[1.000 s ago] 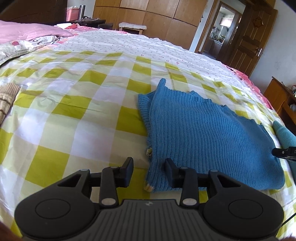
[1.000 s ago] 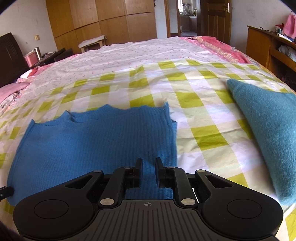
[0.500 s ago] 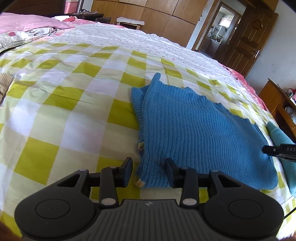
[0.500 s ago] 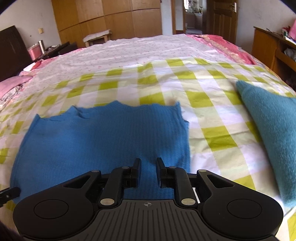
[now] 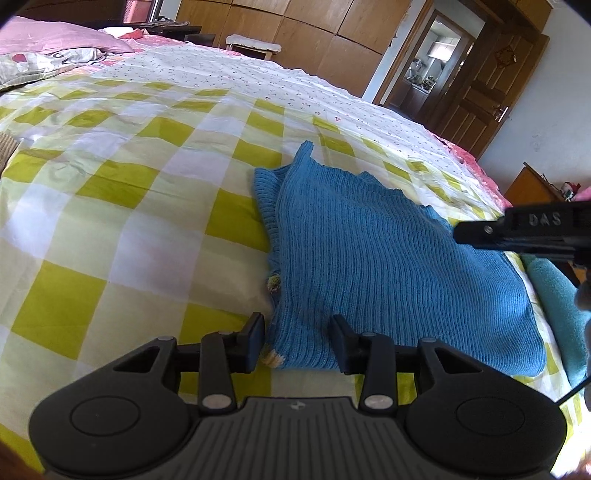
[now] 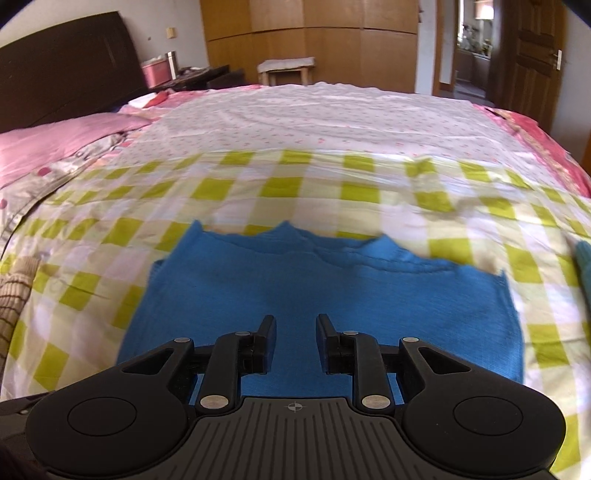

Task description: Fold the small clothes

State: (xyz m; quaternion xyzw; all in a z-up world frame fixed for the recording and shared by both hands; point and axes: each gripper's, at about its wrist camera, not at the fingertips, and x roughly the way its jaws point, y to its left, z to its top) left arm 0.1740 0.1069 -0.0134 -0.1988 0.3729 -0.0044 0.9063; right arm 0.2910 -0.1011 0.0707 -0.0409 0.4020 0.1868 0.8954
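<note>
A blue knitted garment [image 5: 388, 258] lies folded flat on the yellow-and-white checked bed sheet [image 5: 110, 221]. My left gripper [image 5: 297, 325] is at its near left corner. That corner lies between the fingers, and the left pad stands clear of the cloth, so the gripper is open. My right gripper [image 6: 295, 325] hovers over the near middle of the garment [image 6: 314, 288]. Its jaws are opening and only flat cloth shows below the gap. In the left wrist view, the right gripper [image 5: 465, 233] reaches in from the right above the garment's far right side.
A teal fuzzy cloth [image 5: 554, 295] lies just right of the garment. A beige ribbed knit [image 6: 14, 295] sits at the bed's left. Pink pillows [image 6: 55, 140] and a dark headboard [image 6: 66, 62] are at the far left. Wooden wardrobes [image 5: 295, 29] and a door [image 5: 480, 92] stand behind.
My right gripper has swept left across the garment, and its jaws have widened. In the left wrist view it now reaches farther in from the right edge. The left gripper has stayed put.
</note>
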